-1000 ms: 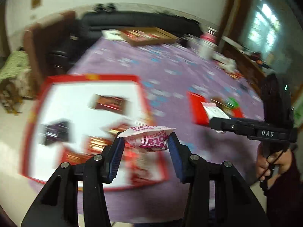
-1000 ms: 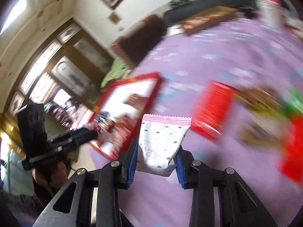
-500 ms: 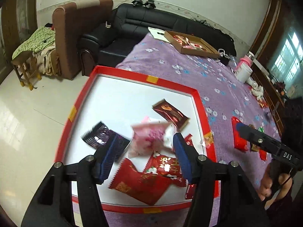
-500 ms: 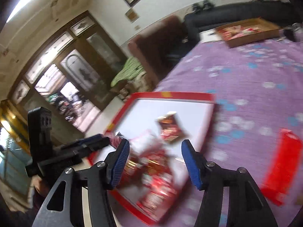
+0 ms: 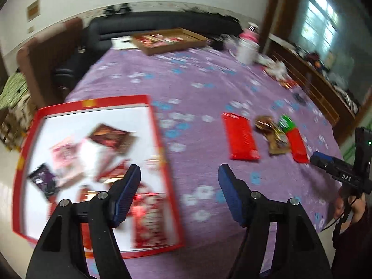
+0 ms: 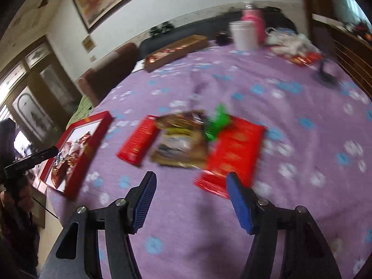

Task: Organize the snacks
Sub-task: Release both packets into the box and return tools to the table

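Observation:
A red-rimmed white tray [image 5: 95, 103] lies at the table's near left corner and holds several snack packets, among them two pink ones [image 5: 66, 157]. My left gripper [image 5: 179, 174] is open and empty above the tray's right rim. My right gripper [image 6: 189, 181] is open and empty above the purple cloth, just in front of a loose pile: a red packet [image 6: 232, 155], a brown packet [image 6: 179, 144], a green one [image 6: 218, 121] and a narrow red packet [image 6: 139, 139]. The tray also shows in the right wrist view [image 6: 93, 130] at the left.
A brown box of snacks [image 5: 169, 39] sits at the table's far edge. A white cup [image 6: 244, 34] and pink bottle [image 6: 254, 23] stand at the far right beside more wrappers [image 6: 300, 58]. A black sofa [image 5: 162, 23] lies behind the table.
Both grippers let go of their pink packets into the tray and opened. Both have swung right, away from the tray; the right one now faces the loose pile.

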{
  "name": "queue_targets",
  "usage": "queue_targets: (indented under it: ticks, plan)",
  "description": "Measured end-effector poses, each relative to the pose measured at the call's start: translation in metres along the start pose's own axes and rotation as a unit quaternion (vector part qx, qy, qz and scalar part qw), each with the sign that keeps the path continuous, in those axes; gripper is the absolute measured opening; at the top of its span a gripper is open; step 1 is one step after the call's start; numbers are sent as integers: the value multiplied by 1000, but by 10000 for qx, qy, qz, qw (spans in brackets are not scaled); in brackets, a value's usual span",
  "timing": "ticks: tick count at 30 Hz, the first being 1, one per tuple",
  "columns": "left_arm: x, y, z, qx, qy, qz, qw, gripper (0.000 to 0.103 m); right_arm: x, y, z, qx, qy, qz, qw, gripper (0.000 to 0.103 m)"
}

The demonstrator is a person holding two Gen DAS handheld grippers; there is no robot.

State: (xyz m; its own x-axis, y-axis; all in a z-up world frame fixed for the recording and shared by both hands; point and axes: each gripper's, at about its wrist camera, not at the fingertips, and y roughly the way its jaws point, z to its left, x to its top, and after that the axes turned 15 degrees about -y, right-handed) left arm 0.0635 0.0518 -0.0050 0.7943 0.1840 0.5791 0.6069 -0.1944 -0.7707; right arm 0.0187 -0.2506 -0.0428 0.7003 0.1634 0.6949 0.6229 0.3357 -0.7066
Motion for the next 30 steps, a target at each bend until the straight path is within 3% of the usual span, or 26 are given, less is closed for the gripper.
queue_targets:
  ticks: [4, 8, 13, 18, 21, 25, 28, 30]
  plan:
    - [-2, 19, -34, 91, 247, 117, 9996, 69, -6, 0, -7, -472, -21, 106, 9988, 66]
    - [10, 40, -64, 431, 408, 27, 9982, 69, 3, 21, -8, -736, 111, 283, 9968, 66]
    - [23, 76, -83, 879, 501, 171, 9947, 68, 16, 46, -9, -925, 270, 489, 9941, 66]
    - [28, 101, -100, 1038, 458, 328, 9930, 68, 25, 61, -7, -1516, 57, 692, 9860, 66]
    - [25, 117, -107, 1294, 470, 507, 9892, 68, 30, 67, -5, -1636, -150, 894, 9824, 70]
    - [19, 122, -118, 1236, 534, 546, 9894, 69, 30, 71, -8, -1685, -338, 1036, 9797, 81]
    - [20, 126, -121, 1334, 533, 488, 9884, 79, 29, 71, -12, -1559, -443, 1037, 9813, 83]
    - [23, 128, -116, 1302, 303, 536, 9896, 81, 30, 71, -12, -1542, -497, 1084, 9808, 82]
